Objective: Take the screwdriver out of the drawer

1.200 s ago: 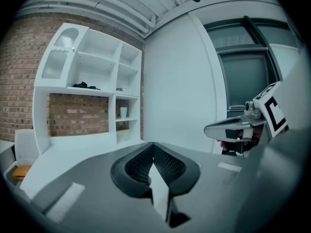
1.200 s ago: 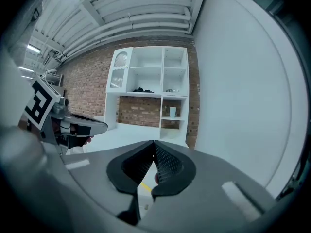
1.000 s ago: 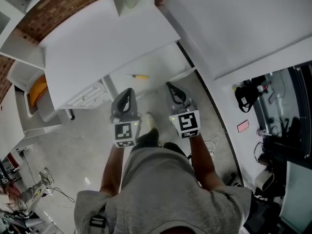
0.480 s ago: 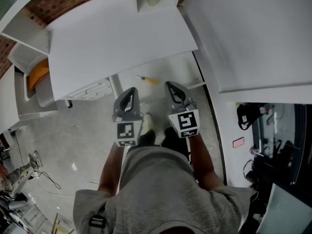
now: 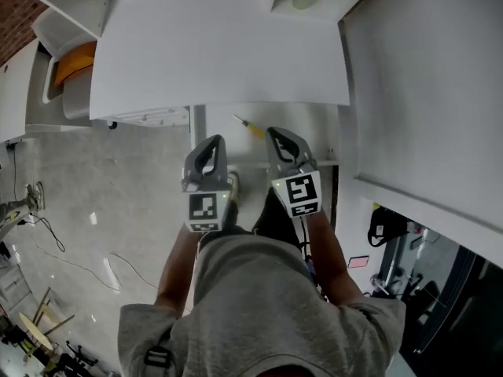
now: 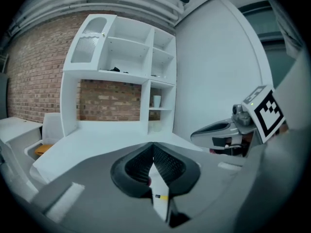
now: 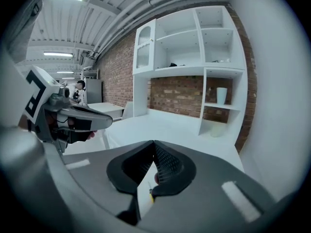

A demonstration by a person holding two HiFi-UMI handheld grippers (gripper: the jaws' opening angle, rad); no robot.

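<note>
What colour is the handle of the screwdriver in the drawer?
Yellow. The screwdriver lies in the open drawer, and the head view shows it best.

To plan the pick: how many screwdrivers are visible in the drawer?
1. The screwdriver lies in the open drawer, toward its left; the desk top may hide others further back.

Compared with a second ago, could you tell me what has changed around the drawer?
Both grippers have moved forward towards the open drawer. In the head view the right gripper now sits close beside the screwdriver, with the left gripper alongside. Nothing was gripped. Their jaws stay shut and empty, and the screwdriver still lies in the drawer.
</note>
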